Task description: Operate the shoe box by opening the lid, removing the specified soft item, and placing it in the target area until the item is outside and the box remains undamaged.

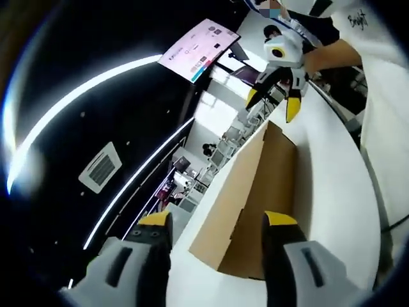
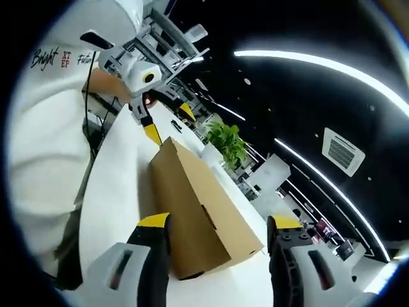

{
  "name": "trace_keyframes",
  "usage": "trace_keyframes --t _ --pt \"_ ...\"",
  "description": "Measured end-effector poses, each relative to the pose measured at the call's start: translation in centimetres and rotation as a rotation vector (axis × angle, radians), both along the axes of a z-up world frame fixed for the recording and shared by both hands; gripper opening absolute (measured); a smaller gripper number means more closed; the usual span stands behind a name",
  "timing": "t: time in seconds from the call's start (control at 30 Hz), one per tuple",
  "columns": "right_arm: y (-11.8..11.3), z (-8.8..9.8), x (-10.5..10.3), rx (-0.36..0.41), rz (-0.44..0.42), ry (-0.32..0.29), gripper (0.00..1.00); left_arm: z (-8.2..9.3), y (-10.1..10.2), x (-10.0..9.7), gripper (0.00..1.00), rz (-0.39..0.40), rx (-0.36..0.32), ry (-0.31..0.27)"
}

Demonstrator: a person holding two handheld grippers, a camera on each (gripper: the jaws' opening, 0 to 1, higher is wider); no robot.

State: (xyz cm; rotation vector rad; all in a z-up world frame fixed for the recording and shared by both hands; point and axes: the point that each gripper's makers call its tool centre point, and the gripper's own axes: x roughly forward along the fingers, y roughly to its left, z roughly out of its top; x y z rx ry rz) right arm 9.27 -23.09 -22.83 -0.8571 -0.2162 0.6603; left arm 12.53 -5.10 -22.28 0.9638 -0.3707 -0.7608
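Observation:
A plain brown cardboard shoe box lies closed on a white table, lid down; it is seen end-on in the left gripper view (image 1: 255,204) and in the right gripper view (image 2: 195,204). My left gripper (image 1: 217,224) stands open just short of one end of the box, nothing between its yellow-tipped fingers. My right gripper (image 2: 217,224) is open at the opposite end, also holding nothing. Each gripper appears far off in the other's view: the right gripper (image 1: 273,102) beyond the box, and the left gripper (image 2: 167,121) likewise. No soft item is visible.
The white table (image 1: 332,173) runs long and narrow under the box. A person in a white shirt (image 2: 45,134) stands along one side. A green potted plant (image 2: 227,144) sits past the box. A wall screen (image 1: 198,48), desks and ceiling lights fill the dark room behind.

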Motion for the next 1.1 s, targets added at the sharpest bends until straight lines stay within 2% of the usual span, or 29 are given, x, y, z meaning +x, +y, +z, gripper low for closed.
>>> trace_keyframes --t 0.13,0.23,0.33,0.43,0.57,0.73,0.8,1.0,1.1 --pt "0.1 0.0 0.3 -0.038 -0.011 -0.02 0.63 -0.8 -0.1 0.0 0.58 0.011 0.012 0.014" --pt "0.2 -0.1 0.6 -0.08 -0.018 -0.032 0.63 -1.2 0.9 0.7 0.58 0.049 0.031 0.017" --pt "0.2 -0.3 0.6 -0.1 -0.014 -0.035 0.63 -1.7 1.3 0.8 0.63 0.026 0.051 0.032" --pt "-0.1 -0.6 0.9 -0.119 -0.027 -0.034 0.63 -2.3 1.7 1.6 0.61 0.071 0.089 0.029" --pt "-0.5 -1.4 1.1 -0.152 -0.045 -0.035 0.63 -3.2 0.9 1.4 0.62 0.062 0.137 0.017" --pt "-1.3 -2.1 1.4 -0.152 -0.054 -0.028 0.63 -3.6 1.0 1.9 0.69 0.076 0.154 0.02" --pt "-1.6 -2.4 1.6 -0.159 -0.062 -0.028 0.63 -3.9 1.1 1.9 0.69 0.077 0.161 0.023" --pt "-1.8 -3.2 2.0 -0.183 -0.074 -0.03 0.62 -3.8 0.7 2.4 0.66 0.08 0.181 -0.009" --pt "-1.9 -3.3 2.3 -0.223 -0.092 -0.055 0.56 -4.0 1.3 3.0 0.67 0.127 0.213 -0.041"
